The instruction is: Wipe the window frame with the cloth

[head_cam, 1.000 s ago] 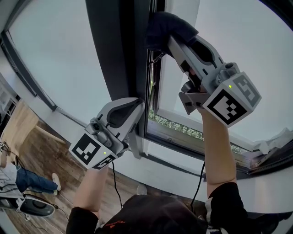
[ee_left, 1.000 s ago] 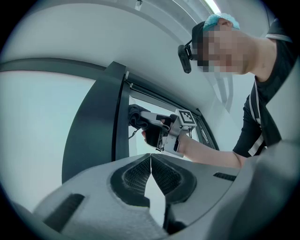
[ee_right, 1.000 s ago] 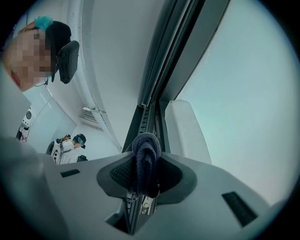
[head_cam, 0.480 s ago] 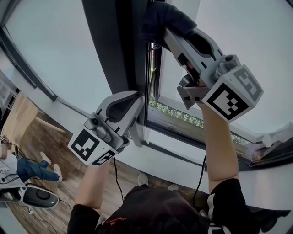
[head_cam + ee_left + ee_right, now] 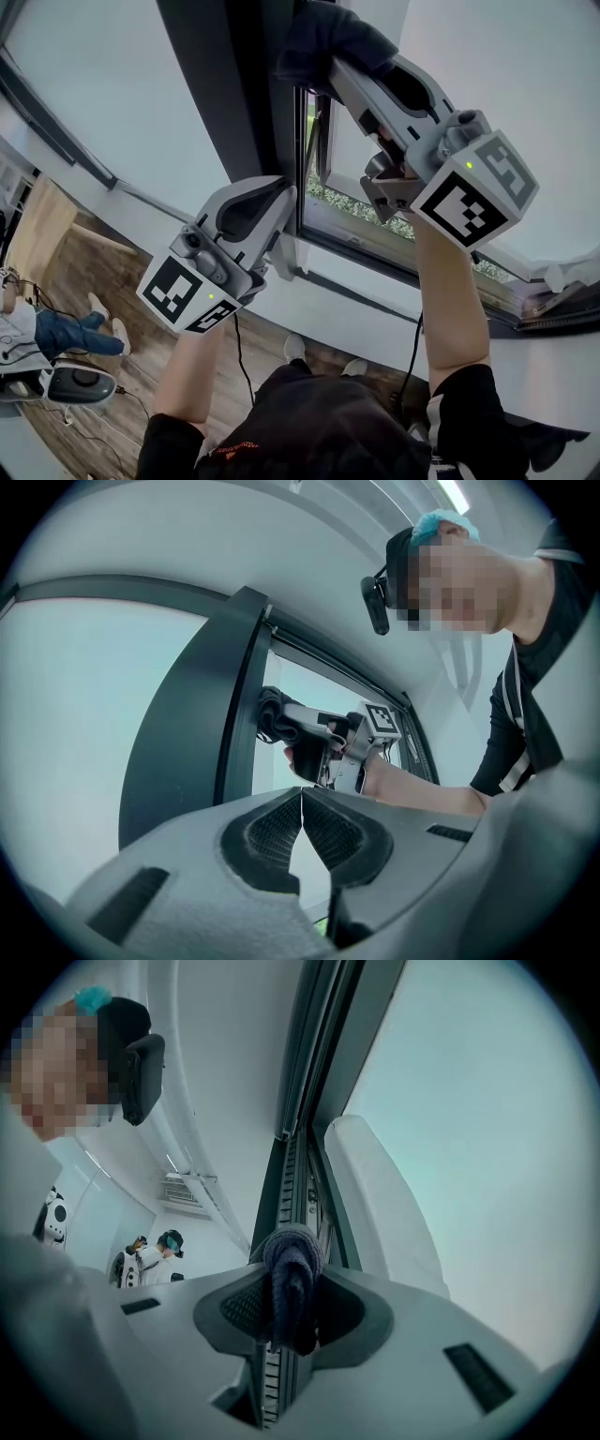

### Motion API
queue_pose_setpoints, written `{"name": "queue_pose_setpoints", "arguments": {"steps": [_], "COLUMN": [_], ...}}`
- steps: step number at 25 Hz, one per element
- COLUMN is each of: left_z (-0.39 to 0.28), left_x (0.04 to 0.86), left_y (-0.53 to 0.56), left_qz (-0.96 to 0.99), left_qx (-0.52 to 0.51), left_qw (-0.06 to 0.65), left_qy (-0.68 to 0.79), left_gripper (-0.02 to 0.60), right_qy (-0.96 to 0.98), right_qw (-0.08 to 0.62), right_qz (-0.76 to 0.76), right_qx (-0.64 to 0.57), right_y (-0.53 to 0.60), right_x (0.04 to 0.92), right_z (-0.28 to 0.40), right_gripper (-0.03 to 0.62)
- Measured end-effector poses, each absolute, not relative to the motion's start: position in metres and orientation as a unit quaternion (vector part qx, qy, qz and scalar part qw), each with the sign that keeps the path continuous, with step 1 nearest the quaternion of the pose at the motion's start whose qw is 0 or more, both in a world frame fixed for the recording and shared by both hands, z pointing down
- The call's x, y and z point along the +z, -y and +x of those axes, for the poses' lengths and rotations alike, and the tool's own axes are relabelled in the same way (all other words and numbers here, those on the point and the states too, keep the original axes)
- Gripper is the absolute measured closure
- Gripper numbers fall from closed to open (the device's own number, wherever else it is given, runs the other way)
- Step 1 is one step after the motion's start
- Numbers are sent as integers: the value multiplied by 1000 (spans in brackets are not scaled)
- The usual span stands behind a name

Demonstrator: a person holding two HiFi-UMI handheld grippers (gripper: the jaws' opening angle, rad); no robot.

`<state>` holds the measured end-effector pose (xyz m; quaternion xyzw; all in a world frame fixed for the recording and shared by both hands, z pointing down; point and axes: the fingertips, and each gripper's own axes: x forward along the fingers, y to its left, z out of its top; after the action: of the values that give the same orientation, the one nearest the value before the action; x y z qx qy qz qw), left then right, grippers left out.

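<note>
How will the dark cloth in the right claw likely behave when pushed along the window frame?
Probably floppy: the cloth bunches into soft folds in the right claw. Likely light, since a pinch alone holds it. Its ribbed look suggests it would drag, not slip, on the window frame.

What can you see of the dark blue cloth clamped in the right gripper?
The dark blue cloth looks soft and knitted and is bunched into a thick folded wad. The right gripper is shut on it, with its jaws pinching the middle so that a rounded fold bulges past the tips. The cloth is held high up against the dark vertical window frame.
</note>
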<state>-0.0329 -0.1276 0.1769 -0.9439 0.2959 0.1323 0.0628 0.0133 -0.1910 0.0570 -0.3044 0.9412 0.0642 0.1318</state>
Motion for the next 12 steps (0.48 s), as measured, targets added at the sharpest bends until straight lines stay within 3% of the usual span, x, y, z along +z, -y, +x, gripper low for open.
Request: {"name": "queue_pose_setpoints", "arguments": {"steps": [12], "left_z": [-28], "left_x": [211], "left_y": [133], "left_qz": [-946], "left_qx": [108], "left_qw": [34], "left_qy": [-305], "left_gripper": [563], "right_qy": [-944], "right_qw": [133], "right_qz": [-300], "right_qx": [31], "right_y": [198], "right_x": [104], "right_z": [17], "right_gripper": [491]}}
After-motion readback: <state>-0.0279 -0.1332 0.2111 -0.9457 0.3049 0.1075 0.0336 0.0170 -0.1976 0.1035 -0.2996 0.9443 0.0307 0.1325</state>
